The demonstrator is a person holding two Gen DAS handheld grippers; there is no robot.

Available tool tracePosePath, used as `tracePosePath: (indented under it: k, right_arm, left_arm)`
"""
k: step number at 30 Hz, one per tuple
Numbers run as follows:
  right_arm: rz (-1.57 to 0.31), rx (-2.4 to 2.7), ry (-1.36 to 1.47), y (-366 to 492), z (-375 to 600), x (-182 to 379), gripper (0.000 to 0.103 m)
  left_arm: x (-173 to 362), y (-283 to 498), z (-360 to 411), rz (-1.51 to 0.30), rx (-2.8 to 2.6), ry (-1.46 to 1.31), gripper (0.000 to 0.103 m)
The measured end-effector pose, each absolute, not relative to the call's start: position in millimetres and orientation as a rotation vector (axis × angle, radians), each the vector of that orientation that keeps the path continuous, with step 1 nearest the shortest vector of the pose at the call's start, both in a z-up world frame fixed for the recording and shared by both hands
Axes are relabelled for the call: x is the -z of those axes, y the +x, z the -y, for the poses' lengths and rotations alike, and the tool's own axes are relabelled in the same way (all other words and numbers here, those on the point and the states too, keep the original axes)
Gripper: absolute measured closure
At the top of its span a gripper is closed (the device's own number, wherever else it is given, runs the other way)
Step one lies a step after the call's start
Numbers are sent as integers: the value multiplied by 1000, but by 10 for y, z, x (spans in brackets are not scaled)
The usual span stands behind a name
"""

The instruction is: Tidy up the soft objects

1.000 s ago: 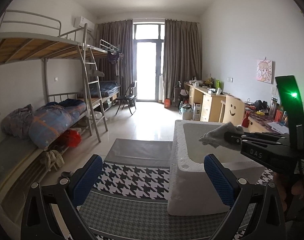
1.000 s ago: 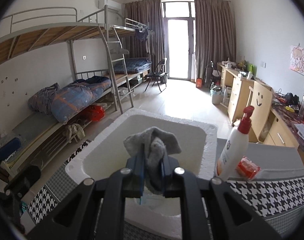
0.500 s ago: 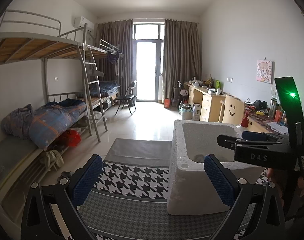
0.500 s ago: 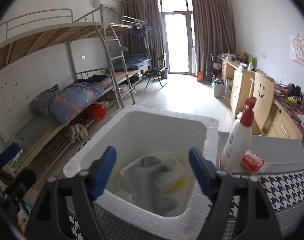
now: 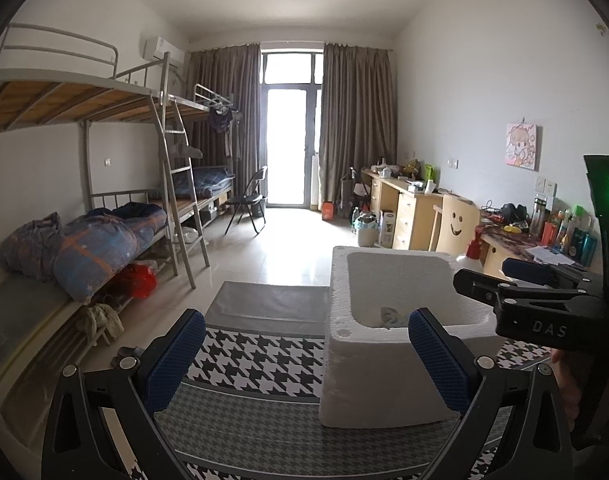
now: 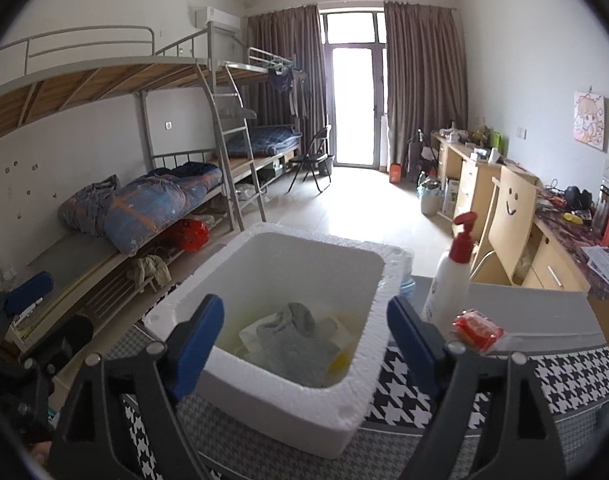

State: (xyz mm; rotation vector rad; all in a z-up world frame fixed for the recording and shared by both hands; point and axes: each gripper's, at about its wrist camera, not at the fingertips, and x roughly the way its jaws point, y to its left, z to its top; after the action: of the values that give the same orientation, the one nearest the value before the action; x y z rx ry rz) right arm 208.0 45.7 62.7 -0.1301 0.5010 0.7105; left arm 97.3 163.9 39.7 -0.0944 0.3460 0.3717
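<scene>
A grey sock (image 6: 294,336) lies inside the white foam box (image 6: 368,364) on top of pale items; a bit of it shows in the left wrist view (image 5: 390,315). My right gripper (image 6: 304,344) is open and empty, its blue pads (image 6: 196,340) spread just above the box's near rim. In the left wrist view the right gripper (image 5: 516,288) is at the box's right side. My left gripper (image 5: 304,364) is open and empty, to the left of the foam box (image 5: 344,360) over the houndstooth cloth.
A white pump bottle with a red top (image 6: 450,276) and a red packet (image 6: 478,328) stand on the table right of the box. The houndstooth tablecloth (image 5: 256,360) covers the table. Bunk beds (image 5: 84,240) line the left wall, desks (image 5: 408,208) the right.
My right gripper opened and let go of the grey sock, which dropped into the foam box. The gripper then drew back slightly. The left gripper stayed still.
</scene>
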Motion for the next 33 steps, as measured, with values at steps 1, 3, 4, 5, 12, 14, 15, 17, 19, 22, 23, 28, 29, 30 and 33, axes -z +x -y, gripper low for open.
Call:
tracePosePath:
  k: [1, 3, 4, 5, 12, 14, 15, 17, 19, 22, 23, 28, 29, 30, 33]
  right_arm:
    - [-494, -713, -129, 2052, -423, -637, 16]
    - [-485, -713, -128, 2012, -383, -650, 16]
    - [-480, -713, -128, 1988, -363, -656, 16]
    - [-472, -711, -129, 1956, -339, -664, 16]
    - [-438, -698, -120, 1798, -187, -704, 16]
    - [-426, -694, -109, 1742, -123, -704, 16]
    - [-424, -693, -104, 1722, -103, -705, 14]
    - [-416, -689, -91, 1675, -46, -704, 11]
    - [-402, -678, -85, 1617, 2, -698, 11]
    - [-386, -680, -74, 1537, 84, -699, 10]
    - [-381, -681, -71, 1517, 103, -699, 9]
    - [-336, -667, -58, 1362, 230, -702, 5]
    - [-329, -667, -53, 1329, 255, -698, 5]
    - [-326, -665, -49, 1306, 282, -697, 5]
    - [-317, -652, -44, 1220, 325, -672, 5]
  left_arm:
    - [-407, 960, -1616, -344, -369, -92, 1]
    - [-425, 925, -1567, -342, -364, -83, 1]
    - [-430, 906, -1544, -340, -363, -83, 1]
    - [-438, 893, -1521, -339, -360, -83, 1]
    - [-510, 742, -1358, -313, -337, -81, 1]
    - [-513, 701, -1314, -310, -330, -76, 1]
    - [-516, 690, -1288, -311, -327, -74, 1]
    - [-520, 658, -1243, -308, -317, -70, 1]
    - [-524, 600, -1197, -303, -308, -66, 1]
    - [-544, 522, -1128, -290, -297, -68, 1]
    - [-553, 506, -1108, -287, -294, -67, 1]
    - [-569, 390, -992, -273, -288, -52, 1]
    - [-567, 359, -984, -270, -289, -51, 1]
    - [-563, 338, -957, -268, -287, -49, 1]
    - [-569, 291, -911, -262, -285, -47, 1]
